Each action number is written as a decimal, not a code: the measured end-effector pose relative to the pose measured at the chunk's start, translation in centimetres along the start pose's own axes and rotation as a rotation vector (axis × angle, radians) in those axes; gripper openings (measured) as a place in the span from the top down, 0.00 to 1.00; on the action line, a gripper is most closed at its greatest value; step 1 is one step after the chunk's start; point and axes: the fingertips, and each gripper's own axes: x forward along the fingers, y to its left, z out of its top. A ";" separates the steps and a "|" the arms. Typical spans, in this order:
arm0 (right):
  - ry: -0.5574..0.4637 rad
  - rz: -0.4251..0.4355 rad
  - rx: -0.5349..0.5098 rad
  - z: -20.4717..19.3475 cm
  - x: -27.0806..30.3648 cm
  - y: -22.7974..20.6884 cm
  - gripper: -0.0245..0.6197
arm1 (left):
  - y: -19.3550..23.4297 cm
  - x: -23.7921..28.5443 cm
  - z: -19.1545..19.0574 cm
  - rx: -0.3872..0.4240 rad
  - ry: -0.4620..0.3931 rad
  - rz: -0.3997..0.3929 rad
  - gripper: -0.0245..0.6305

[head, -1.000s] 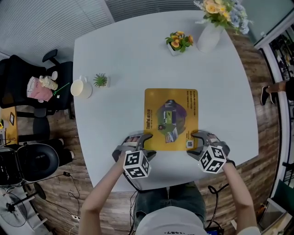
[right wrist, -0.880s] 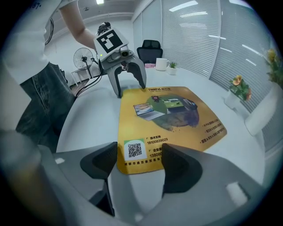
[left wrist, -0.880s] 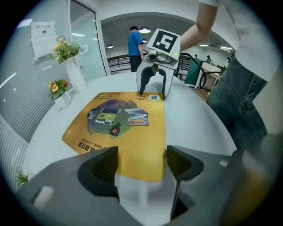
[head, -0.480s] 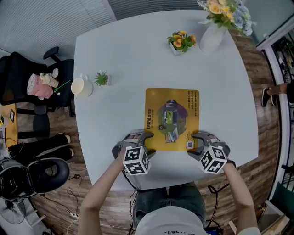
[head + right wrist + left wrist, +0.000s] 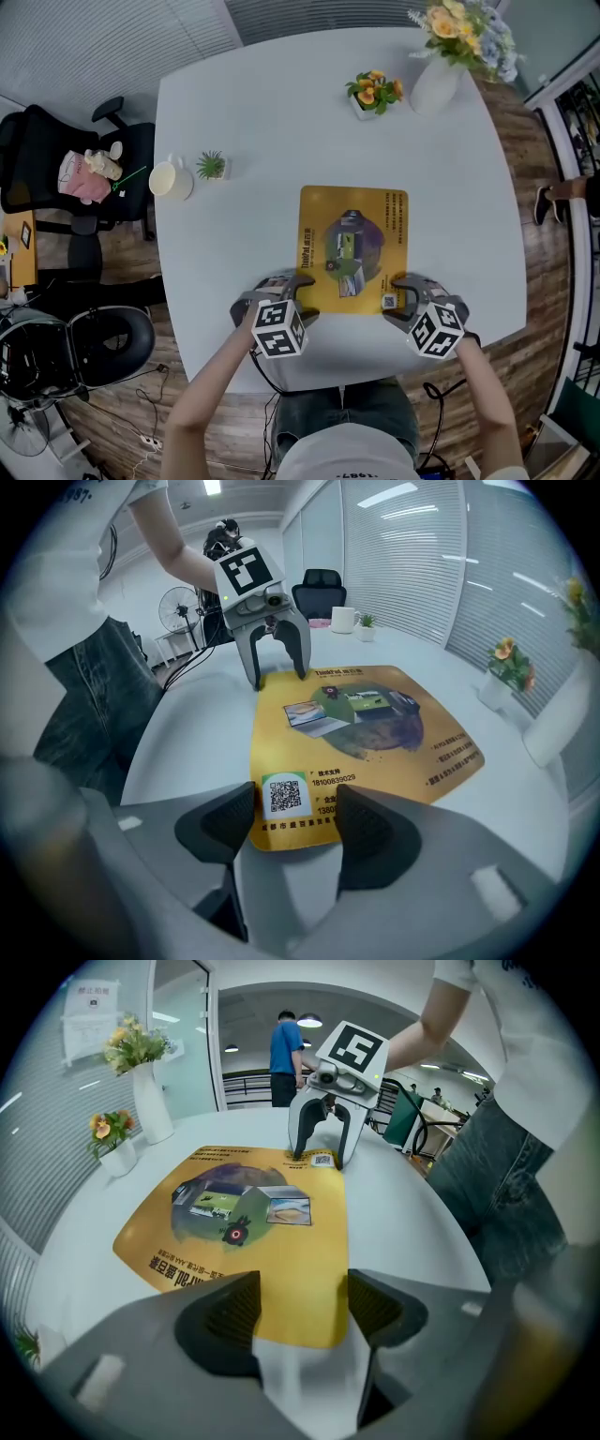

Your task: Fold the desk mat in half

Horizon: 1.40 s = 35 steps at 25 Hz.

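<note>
The fold had not yet begun: the yellow desk mat [image 5: 353, 248] lay fully flat and unfolded on the white counter [image 5: 253, 141], close to the counter's near edge where the person stood, with its long sides running toward the far edge. The left claw [image 5: 300, 1312] stood open astride the mat's near left corner, its pads clear of the sheet. The right claw [image 5: 292, 822], also wide, straddled the near right corner beside the printed code square; its jaws had just been closing, but the corner between them did not look pinched. Judging by this, both corners remained to be gripped, lifted and carried over to the far edge. The mat looked thin and limp, with rounded corners, a dark picture at its centre and lines of print along two sides.
</note>
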 end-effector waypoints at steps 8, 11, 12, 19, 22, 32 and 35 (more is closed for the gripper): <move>-0.009 -0.043 0.021 0.2 -0.1 -1.0 0.62 | 0.9 -0.2 0.1 -0.038 -0.027 0.023 0.60; -0.017 -0.064 0.037 0.3 -0.4 -1.3 0.66 | 1.5 -0.5 0.4 -0.039 -0.037 0.060 0.71; -0.023 -0.068 0.041 0.4 -0.6 -1.4 0.67 | 1.6 -0.6 0.4 -0.043 -0.042 0.064 0.72; -0.054 -0.102 0.043 1.5 -1.9 -2.6 0.73 | 2.8 -2.2 1.5 -0.061 -0.082 0.094 0.76; -0.072 -0.131 0.040 2.2 -2.6 -3.5 0.75 | 3.9 -3.1 2.1 -0.070 -0.104 0.128 0.77; -0.120 -0.233 0.044 4.0 -4.7 -7.7 0.77 | 7.6 -5.2 3.7 -0.090 -0.158 0.250 0.78; -0.133 -0.259 0.050 4.4 -5.1 -9.4 0.77 | 9.2 -5.6 4.2 -0.118 -0.181 0.279 0.78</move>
